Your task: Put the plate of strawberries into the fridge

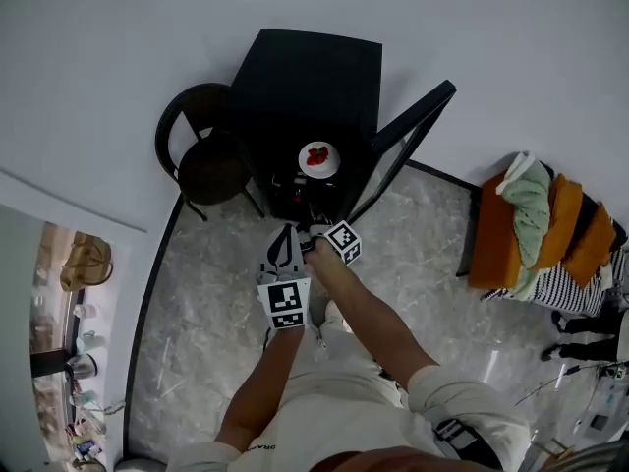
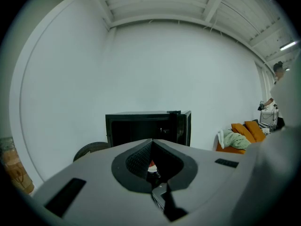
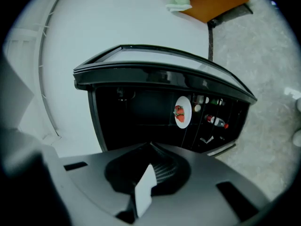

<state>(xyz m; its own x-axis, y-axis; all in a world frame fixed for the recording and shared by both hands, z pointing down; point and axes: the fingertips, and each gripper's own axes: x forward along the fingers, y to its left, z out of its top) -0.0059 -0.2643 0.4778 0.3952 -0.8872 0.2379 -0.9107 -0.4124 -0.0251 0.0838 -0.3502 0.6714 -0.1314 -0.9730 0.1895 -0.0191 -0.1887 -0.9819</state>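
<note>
Left gripper [image 1: 285,242] and right gripper [image 1: 314,236] side by side, forearms extended, jaws together, empty.

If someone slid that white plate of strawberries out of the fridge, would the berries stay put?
Probably not if jerked: the strawberries sit in a small pile on a flat-looking plate, so they may roll. The plate looks rigid and possibly breakable; gripped at one edge, it could tilt.

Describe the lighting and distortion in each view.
Head view: even light, fisheye-curved walls, white round plate of strawberries sharp. Left gripper view: black vignette corners, small black fridge interior lost in darkness. Right gripper view: tilted, fridge top bowed, closed right claw soft.
</note>
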